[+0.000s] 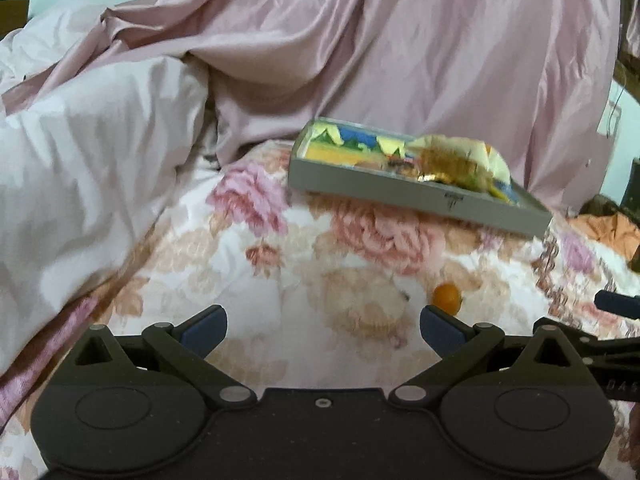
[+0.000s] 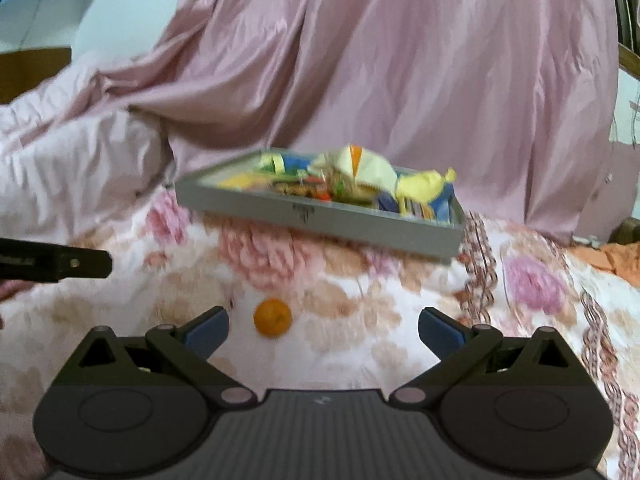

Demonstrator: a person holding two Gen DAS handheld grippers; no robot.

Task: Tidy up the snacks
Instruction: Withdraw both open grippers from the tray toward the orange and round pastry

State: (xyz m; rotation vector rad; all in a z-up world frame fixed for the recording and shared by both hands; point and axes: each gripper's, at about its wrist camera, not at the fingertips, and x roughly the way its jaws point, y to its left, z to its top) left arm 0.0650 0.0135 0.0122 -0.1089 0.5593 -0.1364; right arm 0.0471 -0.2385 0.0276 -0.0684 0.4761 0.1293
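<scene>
Grey tray [image 2: 320,216] heaped with bright snack packets [image 2: 416,184]; small orange [image 2: 272,317] lies apart, nearer.

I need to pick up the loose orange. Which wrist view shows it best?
The right wrist view: the orange lies whole and unobstructed ahead of the open right gripper. In the left wrist view it sits partly hidden behind a fingertip.
</scene>
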